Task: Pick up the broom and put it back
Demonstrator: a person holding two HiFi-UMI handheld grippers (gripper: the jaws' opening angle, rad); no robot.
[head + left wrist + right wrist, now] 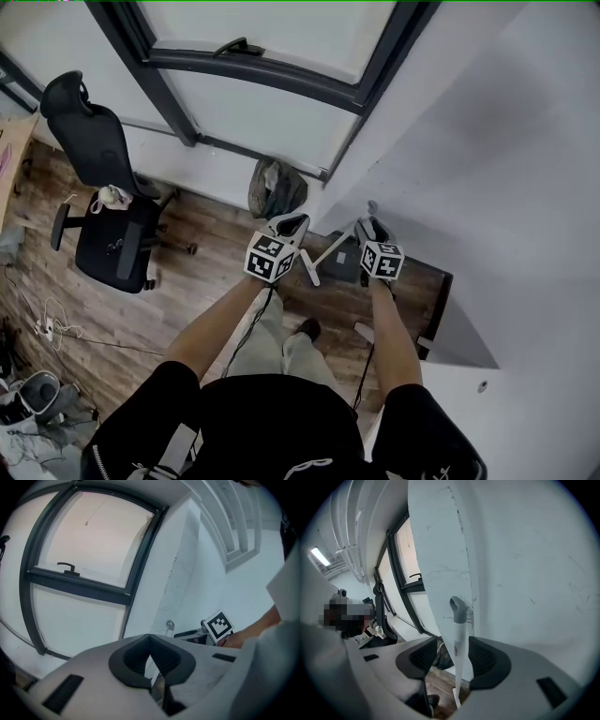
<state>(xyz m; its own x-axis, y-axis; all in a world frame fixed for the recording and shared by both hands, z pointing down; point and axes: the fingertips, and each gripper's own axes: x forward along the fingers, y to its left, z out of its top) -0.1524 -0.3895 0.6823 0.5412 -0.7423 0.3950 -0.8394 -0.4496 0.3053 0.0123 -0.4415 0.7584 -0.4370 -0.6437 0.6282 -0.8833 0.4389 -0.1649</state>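
Wood-plank flooring [187,300] runs under your feet up to a white wall corner. Nearest you are your two grippers, side by side. Your left gripper [150,637] has its jaws pressed together at the tips, and nothing is plainly caught in them. Your right gripper [457,644] is closed narrowly on the one white broom pole with a grey cap [458,630], which stands between its dark pads and slants down toward the floor. Beyond sits one crumpled grey-green bag [275,187] by the wall. One black office chair [103,178] stands at left, and farthest is one dark-framed window [272,94].
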